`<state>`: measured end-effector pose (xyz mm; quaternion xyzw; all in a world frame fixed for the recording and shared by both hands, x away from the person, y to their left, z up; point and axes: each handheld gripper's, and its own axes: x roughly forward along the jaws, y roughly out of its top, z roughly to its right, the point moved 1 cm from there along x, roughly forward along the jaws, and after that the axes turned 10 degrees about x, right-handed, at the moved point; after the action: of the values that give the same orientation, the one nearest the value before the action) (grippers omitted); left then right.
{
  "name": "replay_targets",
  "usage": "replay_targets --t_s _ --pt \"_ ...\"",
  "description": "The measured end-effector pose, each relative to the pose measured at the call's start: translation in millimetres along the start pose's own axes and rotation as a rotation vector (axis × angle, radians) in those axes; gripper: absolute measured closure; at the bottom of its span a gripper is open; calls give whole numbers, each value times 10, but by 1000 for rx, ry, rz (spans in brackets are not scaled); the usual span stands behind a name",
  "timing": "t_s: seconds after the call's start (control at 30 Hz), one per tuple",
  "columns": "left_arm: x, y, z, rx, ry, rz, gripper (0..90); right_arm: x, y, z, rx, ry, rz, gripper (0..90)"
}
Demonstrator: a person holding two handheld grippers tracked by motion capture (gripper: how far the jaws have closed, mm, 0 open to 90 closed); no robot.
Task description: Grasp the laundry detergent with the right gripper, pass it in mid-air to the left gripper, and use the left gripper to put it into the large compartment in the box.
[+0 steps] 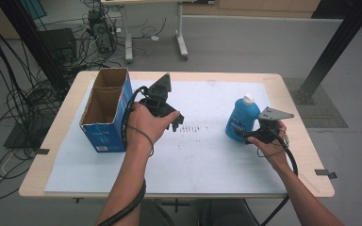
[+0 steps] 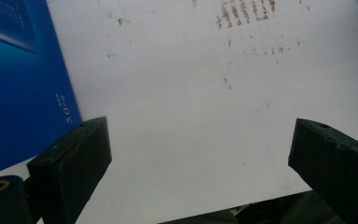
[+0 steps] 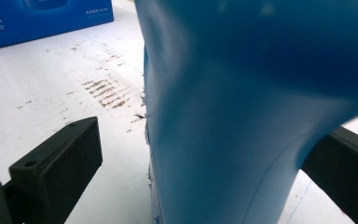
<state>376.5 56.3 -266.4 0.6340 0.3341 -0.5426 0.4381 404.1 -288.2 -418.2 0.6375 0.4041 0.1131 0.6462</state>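
A blue bottle [image 1: 242, 120] with a white cap stands upright on the right part of the white sheet [image 1: 202, 155]. My right gripper [image 1: 249, 137] is low at the bottle's near right side. In the right gripper view the bottle [image 3: 242, 93] sits between the jaws of the right gripper [image 3: 209, 140]. The jaws are open, and the left one stands clear of the bottle's wall. My left gripper [image 1: 176, 121] hovers over the sheet's middle, right of a blue cardboard box [image 1: 107, 127]. The left gripper [image 2: 200, 133] is wide open with only bare sheet between its jaws.
The blue box [image 2: 18, 84] has an open top with two compartments and stands at the table's left. The sheet covers most of the wooden table [image 1: 306, 155]. Faint brown marks [image 1: 193, 128] stain the sheet's middle. Cables, black posts and a desk frame stand on the floor beyond.
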Motion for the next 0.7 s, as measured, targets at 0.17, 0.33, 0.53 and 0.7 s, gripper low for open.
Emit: replay_targets --t_s 0.17,0.33,0.53,0.7 --pt "2 3 0 3 2 -2 61 1 -2 0 1 2 0 5" --pt "1 1 2 3 -2 -1 61 2 -6 13 3 -2 -2 5" --pt "6 -4 1 3 -3 -4 61 6 -8 19 3 0 -5 19" --pt "3 -2 4 5 -4 -2 61 12 -9 22 0 0 -5 58"
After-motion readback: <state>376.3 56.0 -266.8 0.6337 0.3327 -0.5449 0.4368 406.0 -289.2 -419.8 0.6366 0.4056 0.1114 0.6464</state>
